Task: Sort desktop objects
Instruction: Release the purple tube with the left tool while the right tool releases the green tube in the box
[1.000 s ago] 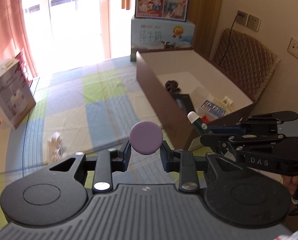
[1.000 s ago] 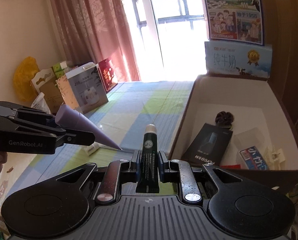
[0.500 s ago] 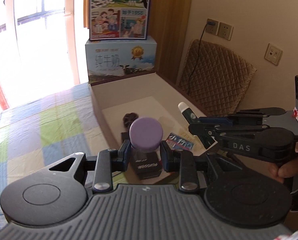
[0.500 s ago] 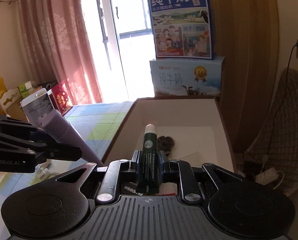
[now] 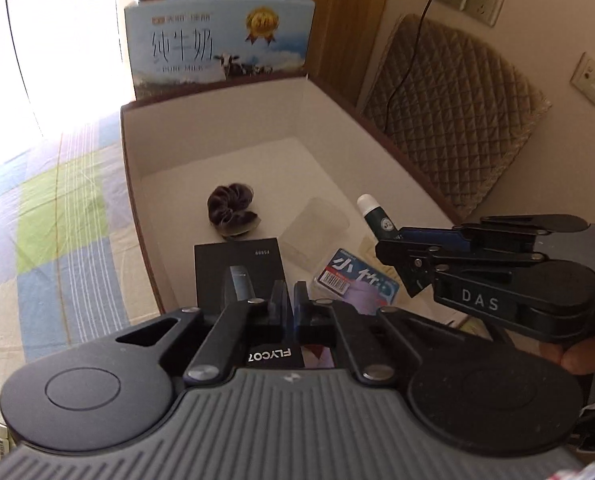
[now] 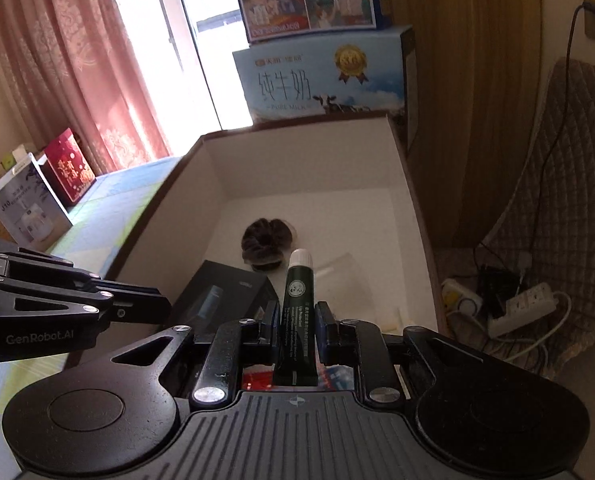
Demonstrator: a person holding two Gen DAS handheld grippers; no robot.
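Note:
My right gripper [image 6: 296, 312] is shut on a dark green tube with a white cap [image 6: 297, 312] and holds it upright over the open cardboard box [image 6: 413, 208]. The tube [image 5: 373, 220] and right gripper [image 5: 393, 244] also show in the left wrist view. My left gripper [image 5: 289, 300] hangs over the box's near end with its jaws almost closed and nothing between them. A purple shape [image 5: 361, 298] lies in the box below it. The box also holds a black FLYCO box [image 5: 237, 276], a dark scrunchie [image 5: 231, 210], a clear plastic case [image 5: 315, 230] and a blue card pack [image 5: 357, 280].
The box [image 5: 137, 168] stands on a checked blue-green tablecloth [image 5: 49, 248]. Milk cartons [image 5: 217, 44] stand behind it. A quilted chair [image 5: 457, 128] and a power strip [image 6: 525, 308] are to the right. Gift boxes [image 6: 29, 208] stand at the far left by the curtain.
Both grippers moved further over the box. The purple cone that my left gripper held is gone from its jaws, which have closed. The right gripper still holds the tube.

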